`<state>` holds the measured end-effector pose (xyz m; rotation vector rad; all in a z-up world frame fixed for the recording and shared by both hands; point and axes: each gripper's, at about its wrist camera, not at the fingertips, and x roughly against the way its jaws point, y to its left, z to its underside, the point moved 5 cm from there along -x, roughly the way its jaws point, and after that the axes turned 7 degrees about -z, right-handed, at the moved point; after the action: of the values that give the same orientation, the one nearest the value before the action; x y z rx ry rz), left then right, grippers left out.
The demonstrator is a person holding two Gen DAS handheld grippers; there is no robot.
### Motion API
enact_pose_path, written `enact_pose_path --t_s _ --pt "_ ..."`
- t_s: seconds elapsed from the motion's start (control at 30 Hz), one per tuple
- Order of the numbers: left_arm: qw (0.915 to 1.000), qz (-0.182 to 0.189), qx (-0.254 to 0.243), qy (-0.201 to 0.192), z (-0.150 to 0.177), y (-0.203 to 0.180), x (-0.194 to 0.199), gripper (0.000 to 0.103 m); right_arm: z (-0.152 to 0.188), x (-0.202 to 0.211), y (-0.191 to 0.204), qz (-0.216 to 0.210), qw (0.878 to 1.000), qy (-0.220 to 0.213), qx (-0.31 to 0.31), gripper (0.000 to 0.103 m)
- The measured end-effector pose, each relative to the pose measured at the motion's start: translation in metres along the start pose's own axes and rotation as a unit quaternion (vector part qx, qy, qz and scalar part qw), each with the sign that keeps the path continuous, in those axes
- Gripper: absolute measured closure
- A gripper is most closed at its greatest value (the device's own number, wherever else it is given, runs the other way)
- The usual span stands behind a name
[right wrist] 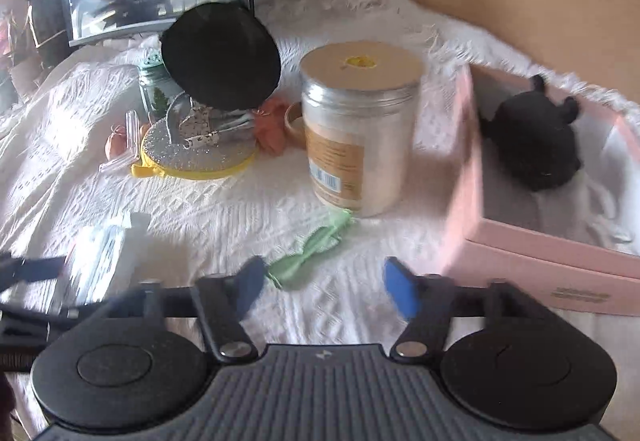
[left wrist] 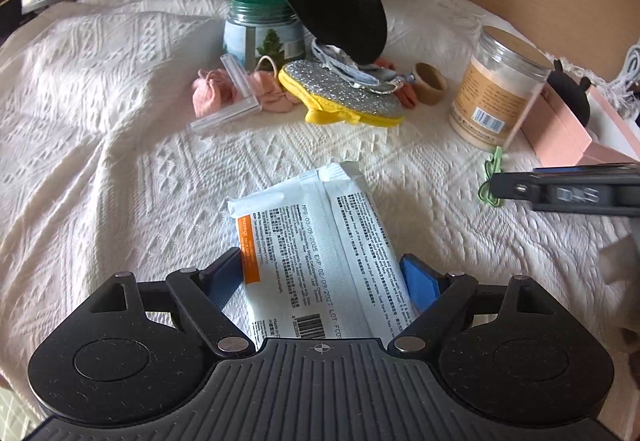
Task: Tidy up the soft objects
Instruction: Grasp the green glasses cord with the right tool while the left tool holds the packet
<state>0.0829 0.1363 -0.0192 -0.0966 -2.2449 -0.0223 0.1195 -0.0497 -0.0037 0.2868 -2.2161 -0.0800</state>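
A: From the left wrist view, the left gripper (left wrist: 324,273) has its blue pads on either side of the wipes packet (left wrist: 316,253). The packet lies flat on the white bedspread (left wrist: 120,169), printed back up. The pads look pressed to its long edges, so I call it grasping the packet.

B: The right wrist view shows only a blurred corner of that packet (right wrist: 100,257) at the far left, with the left gripper's finger (right wrist: 36,267) beside it. What it does show is inside the pink box (right wrist: 520,253): a black plush toy (right wrist: 532,145) lies in it. The left view catches only the toy's top edge.

A: And the right gripper (right wrist: 324,287)?

B: Released, jaws wide apart, nothing between them. It hovers over the bedspread, with the green bow (right wrist: 308,249) just ahead of its left pad.

A: Which way does the packet run?

B: Its long axis runs along the left gripper's line of sight, tilted slightly left. The sealed end points toward the glittery yellow pouch (left wrist: 340,97); the barcode end is under the gripper body.

A: The left view also gives the pink socks (left wrist: 212,93), the clear tube (left wrist: 236,101) and the green-lidded jar (left wrist: 260,29) clearly.

B: In mine those are washed out behind the powder jar (right wrist: 356,129), which stands upright just beside the box.
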Motion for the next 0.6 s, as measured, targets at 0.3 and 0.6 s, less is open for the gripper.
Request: enact_pose_path --t_s 0.3,0.6 --pt "0.9996 -0.004 -0.029 -0.007 0.007 -0.004 0.005 0.014 -0.009 -0.023 0.016 -0.015 0.999 0.011 0.033 0.082" --pt "0.9994 -0.009 -0.02 -0.025 0.013 -0.002 0.01 0.015 0.011 0.011 0.029 -0.048 0.997 0.017 0.063 0.096"
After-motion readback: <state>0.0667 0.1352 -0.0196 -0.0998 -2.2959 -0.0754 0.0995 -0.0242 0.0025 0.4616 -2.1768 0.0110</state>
